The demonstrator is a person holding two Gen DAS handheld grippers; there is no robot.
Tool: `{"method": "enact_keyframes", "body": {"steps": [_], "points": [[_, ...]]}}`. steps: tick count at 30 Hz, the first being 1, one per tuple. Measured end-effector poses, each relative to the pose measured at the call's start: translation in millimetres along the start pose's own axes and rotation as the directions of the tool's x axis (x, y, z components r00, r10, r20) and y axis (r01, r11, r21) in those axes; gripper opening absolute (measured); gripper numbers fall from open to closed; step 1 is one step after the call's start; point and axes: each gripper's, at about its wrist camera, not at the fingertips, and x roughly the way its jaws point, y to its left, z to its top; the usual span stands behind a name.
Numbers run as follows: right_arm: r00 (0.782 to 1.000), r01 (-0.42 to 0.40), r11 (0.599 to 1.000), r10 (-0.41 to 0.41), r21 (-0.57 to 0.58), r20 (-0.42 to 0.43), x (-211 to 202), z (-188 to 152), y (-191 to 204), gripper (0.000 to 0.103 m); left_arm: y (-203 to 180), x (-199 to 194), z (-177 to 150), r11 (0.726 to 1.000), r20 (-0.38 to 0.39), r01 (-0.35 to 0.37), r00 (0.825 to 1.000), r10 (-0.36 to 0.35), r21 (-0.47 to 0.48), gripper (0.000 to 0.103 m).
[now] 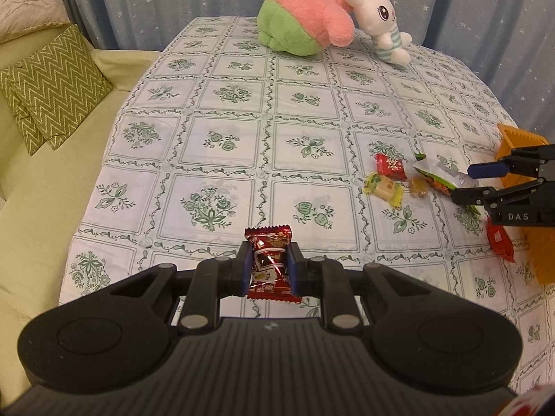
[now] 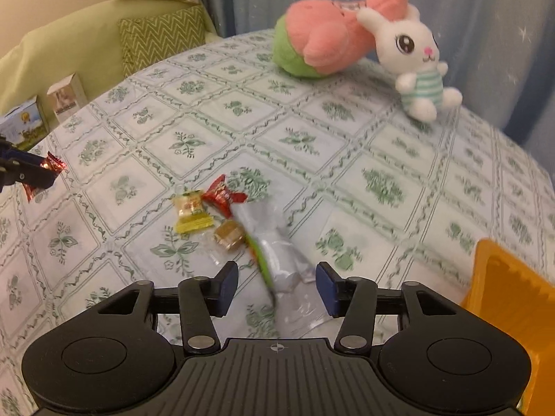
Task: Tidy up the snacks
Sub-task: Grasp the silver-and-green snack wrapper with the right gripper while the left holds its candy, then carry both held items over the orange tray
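Observation:
My left gripper (image 1: 269,266) is shut on a dark red snack packet (image 1: 270,263) and holds it above the tablecloth; it also shows at the left edge of the right wrist view (image 2: 45,171). My right gripper (image 2: 277,282) is open, its jaws on either side of a silver and green snack bag (image 2: 274,253) lying on the table; it also shows in the left wrist view (image 1: 463,183). Beside the bag lie a red candy (image 2: 223,196), a yellow candy (image 2: 190,211) and a brown candy (image 2: 229,235). An orange basket (image 2: 510,294) stands at the right.
A pink and green plush (image 1: 305,17) and a white rabbit plush (image 1: 381,24) sit at the table's far end. Another red packet (image 1: 499,242) lies by the basket. Two small boxes (image 2: 45,111) stand at the table's left edge. A green sofa with a zigzag cushion (image 1: 52,86) is at the left.

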Motion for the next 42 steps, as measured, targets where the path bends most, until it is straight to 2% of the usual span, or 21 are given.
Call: {"method": "enact_keyframes", "body": {"steps": [3, 9, 12, 14, 16, 21, 31, 37, 42], "points": [[1.0, 0.017, 0.999, -0.017, -0.039, -0.009, 7.6, 1.9, -1.8, 0.051, 2.7, -0.8, -2.5, 1.0, -0.004, -0.005, 1.0, 0.005, -0.006, 0.019], [0.999, -0.024, 0.994, 0.019, -0.105, -0.05, 27.4, 5.1, -0.9, 0.051, 7.5, -3.5, -6.3, 1.0, -0.008, -0.015, 1.0, 0.014, -0.016, 0.019], [0.998, -0.034, 0.996, 0.029, -0.084, -0.053, 31.8, 7.5, -2.3, 0.049, 11.1, -5.0, -7.1, 1.0, -0.008, -0.022, 1.0, 0.022, -0.022, 0.019], [0.998, -0.041, 0.997, 0.037, -0.072, -0.054, 32.4, 9.5, -1.9, 0.037, 13.6, -6.1, -7.1, 0.999, -0.007, -0.027, 1.0, 0.027, -0.026, 0.019], [0.998, -0.04, 0.997, 0.036, -0.064, -0.054, 32.0, 11.2, -0.2, 0.031, 15.0, -6.7, -6.8, 0.999, -0.006, -0.028, 1.0, 0.028, -0.028, 0.019], [0.998, -0.032, 0.999, 0.033, 0.041, -0.048, 29.7, 14.6, -5.1, 0.03, 14.5, -9.1, -4.2, 0.999, 0.005, -0.025, 1.0, 0.025, -0.026, 0.019], [0.998, -0.047, 0.971, 0.039, 0.234, 0.039, -15.8, 22.1, -12.3, 0.03, -1.9, -19.2, 7.3, 1.0, 0.036, 0.016, 0.999, -0.017, 0.009, 0.019], [0.996, -0.058, 0.952, 0.036, 0.3, 0.077, -49.7, 12.6, -6.7, 0.03, -23.9, -29.1, 15.2, 0.996, 0.059, 0.062, 0.996, -0.065, 0.056, 0.019], [0.997, -0.037, 0.941, 0.012, 0.336, 0.077, -78.5, -2.6, -1.0, 0.03, -47.8, -37.5, 19.7, 0.988, 0.074, 0.109, 0.99, -0.117, 0.105, 0.019]]}}
